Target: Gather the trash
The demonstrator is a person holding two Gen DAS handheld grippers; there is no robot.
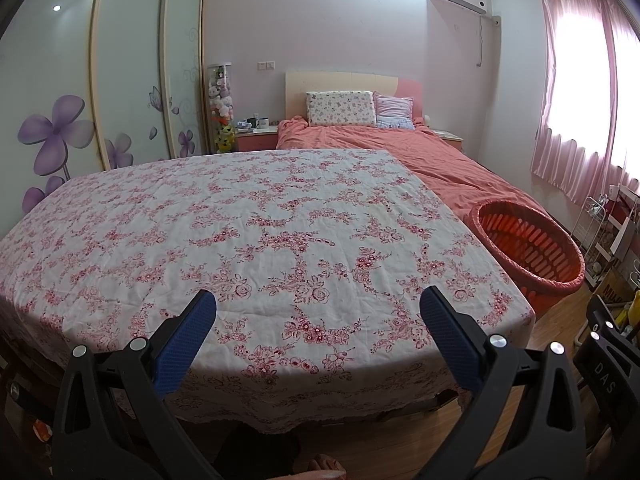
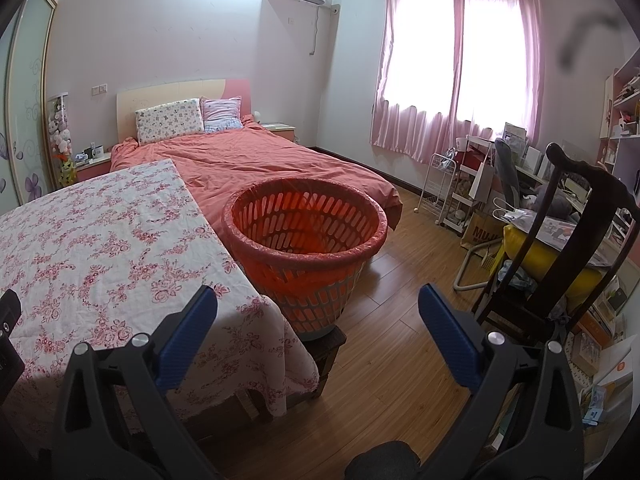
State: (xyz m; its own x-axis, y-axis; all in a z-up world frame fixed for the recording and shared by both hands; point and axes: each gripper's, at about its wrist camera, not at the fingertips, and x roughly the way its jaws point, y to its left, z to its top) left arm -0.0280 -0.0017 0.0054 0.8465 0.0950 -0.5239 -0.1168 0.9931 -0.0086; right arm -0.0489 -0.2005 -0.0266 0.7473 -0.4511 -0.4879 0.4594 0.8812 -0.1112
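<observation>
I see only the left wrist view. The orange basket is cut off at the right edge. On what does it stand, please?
Observer: The basket stands on a small dark wooden stool, at the corner of the table.
Operator: Is some trash inside the basket?
Observer: It has a thin plastic liner; I see no trash in the part of the inside that shows.
Operator: What is to the right of the basket?
Observer: Bare wooden floor, then a dark chair with a yellow cushion.
Operator: Does the right gripper hold something?
Observer: No, the right gripper has its jaws wide apart, with nothing between them.
</observation>
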